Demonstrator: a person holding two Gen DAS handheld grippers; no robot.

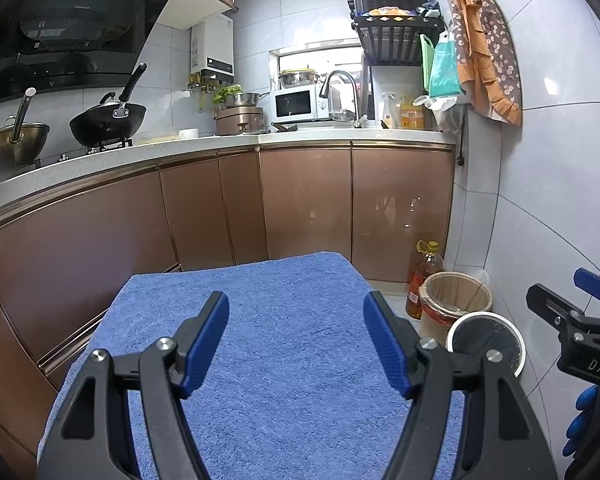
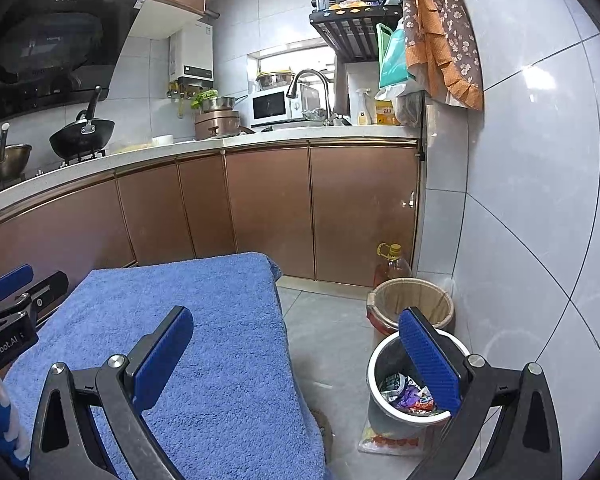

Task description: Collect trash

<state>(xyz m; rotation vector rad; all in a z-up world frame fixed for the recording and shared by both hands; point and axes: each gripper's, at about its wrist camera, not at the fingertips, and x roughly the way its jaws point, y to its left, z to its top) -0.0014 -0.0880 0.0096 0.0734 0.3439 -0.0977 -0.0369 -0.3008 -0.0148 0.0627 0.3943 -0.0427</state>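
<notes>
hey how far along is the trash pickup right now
Looks nearly finished: crumpled wrappers already lie inside the white-rimmed bin, and the blue towel shows no litter. Nothing is in hand: the left hand-held gripper and right hand-held gripper are both open and empty. No trash left in view.

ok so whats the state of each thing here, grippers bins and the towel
left hand-held gripper: open, holding nothing
right hand-held gripper: open, holding nothing
blue towel: spread flat, nothing on it
white-rimmed bin: upright, wrappers inside
lined bin: upright, no trash visible inside
oil bottle: upright, capped
</notes>
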